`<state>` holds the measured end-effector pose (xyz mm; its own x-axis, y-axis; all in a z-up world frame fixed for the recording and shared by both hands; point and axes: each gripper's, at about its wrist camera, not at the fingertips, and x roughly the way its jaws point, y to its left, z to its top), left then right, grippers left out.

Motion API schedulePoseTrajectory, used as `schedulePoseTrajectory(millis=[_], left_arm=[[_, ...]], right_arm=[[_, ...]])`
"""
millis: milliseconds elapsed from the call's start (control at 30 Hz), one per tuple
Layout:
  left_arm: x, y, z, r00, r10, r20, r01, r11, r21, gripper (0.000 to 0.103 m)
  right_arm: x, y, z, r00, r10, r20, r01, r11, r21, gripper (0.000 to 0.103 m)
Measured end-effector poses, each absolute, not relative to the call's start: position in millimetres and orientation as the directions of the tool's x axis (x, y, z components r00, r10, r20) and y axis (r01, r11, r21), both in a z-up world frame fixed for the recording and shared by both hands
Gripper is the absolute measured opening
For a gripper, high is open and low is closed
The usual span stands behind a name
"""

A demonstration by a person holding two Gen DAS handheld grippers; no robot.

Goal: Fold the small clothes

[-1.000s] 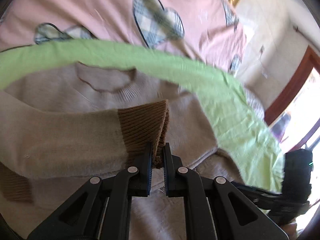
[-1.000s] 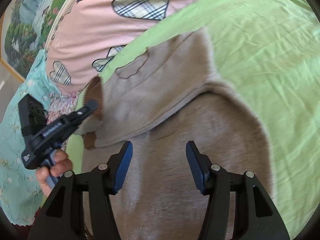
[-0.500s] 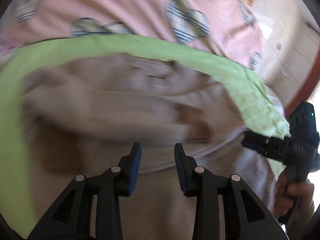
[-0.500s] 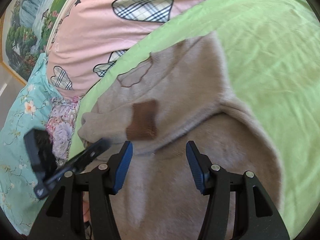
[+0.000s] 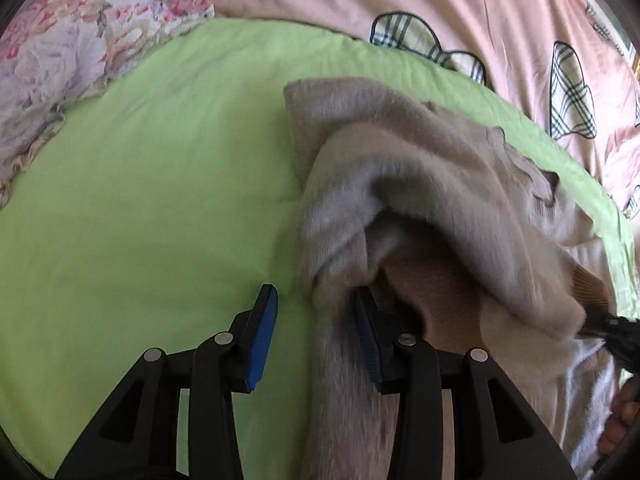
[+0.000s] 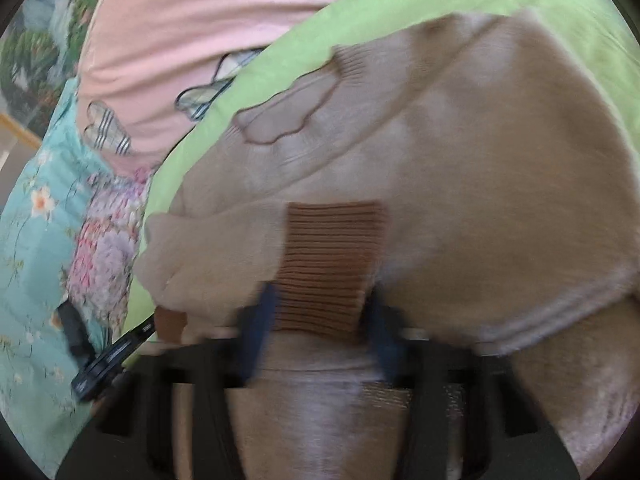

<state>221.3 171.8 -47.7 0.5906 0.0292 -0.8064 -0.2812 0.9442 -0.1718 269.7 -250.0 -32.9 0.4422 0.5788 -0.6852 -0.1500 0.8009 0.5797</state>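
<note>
A beige knit sweater [image 5: 440,168] with brown ribbed cuffs lies on a green sheet [image 5: 160,184]. One sleeve is folded across its body, its brown cuff [image 6: 328,264] on top. My left gripper [image 5: 316,320] is open at the sweater's left edge, the fabric edge between its fingers. My right gripper [image 6: 320,320] is open and blurred, its fingers on either side of the brown cuff. The left gripper also shows at the left in the right wrist view [image 6: 108,356]. The right gripper's tip shows at the right edge of the left wrist view [image 5: 612,328].
A pink quilt with plaid hearts [image 5: 440,8] lies beyond the green sheet. A floral pillow [image 5: 60,60] and turquoise floral bedding [image 6: 36,248] lie at the left. A picture [image 6: 28,56] hangs on the wall behind.
My left gripper let go of the brown cuff, opened, and moved left to the sweater's side edge. The sleeve now lies across the body. My right gripper moved forward to the cuff.
</note>
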Motion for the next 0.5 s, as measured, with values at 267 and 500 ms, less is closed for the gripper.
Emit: schedulePoseTrajectory(millis=[267, 500], left_arm=[[224.6, 154.1, -43.7, 0.594, 0.105, -0.798, -0.27, 0.96, -0.075, 0.035], [209.6, 154.1, -35.8, 0.612, 0.13, -0.78, -0.352, 0.928, -0.121, 0.027]], right_arm=[[245.5, -327.1, 53.8, 0.659, 0.578, -0.482, -0.187, 0.746, 0.639, 0.007], [258.8, -373.1, 10.2, 0.624, 0.465, -0.628, -0.038, 0.82, 0.57, 0.0]])
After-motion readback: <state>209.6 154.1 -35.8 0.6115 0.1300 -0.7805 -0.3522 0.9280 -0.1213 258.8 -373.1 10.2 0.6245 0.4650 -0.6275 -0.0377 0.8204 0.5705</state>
